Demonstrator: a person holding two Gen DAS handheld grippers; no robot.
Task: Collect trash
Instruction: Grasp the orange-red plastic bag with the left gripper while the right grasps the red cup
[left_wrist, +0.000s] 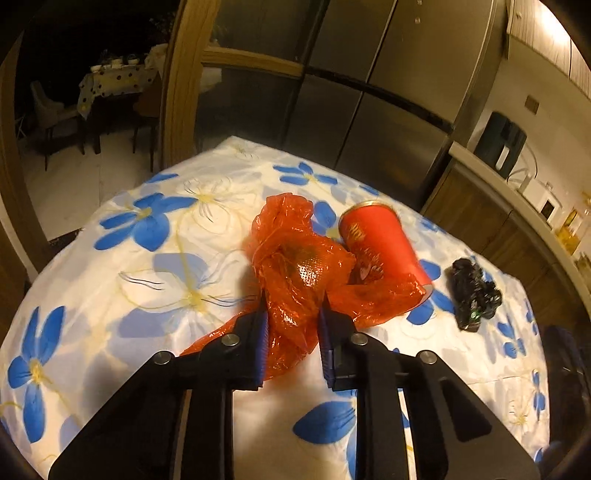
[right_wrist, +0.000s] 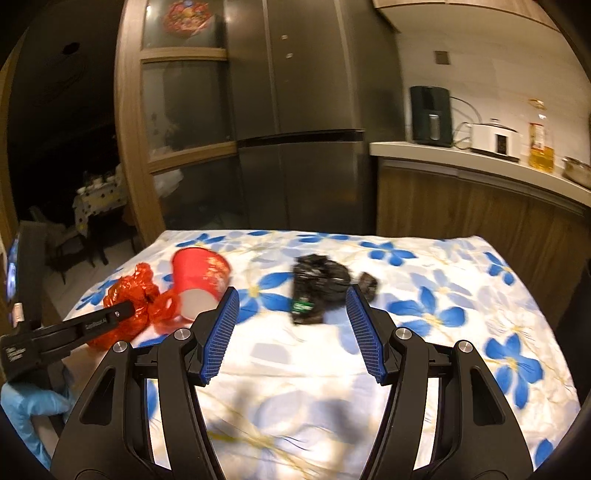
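Observation:
A crumpled red plastic bag lies on the flowered tablecloth. My left gripper is shut on its near part, the blue pads pressing the plastic from both sides. A red paper cup lies on its side against the bag, and the bag's edge drapes over it. A crumpled black wrapper lies to the right. In the right wrist view my right gripper hovers open over the cloth, and the black wrapper lies just beyond its fingertips. The left gripper, bag and cup show at the left.
A steel fridge stands behind the table's far edge. At the right, a counter carries an air fryer, a white cooker and an oil bottle. A blue-gloved hand holds the left gripper. A dark doorway opens at the left.

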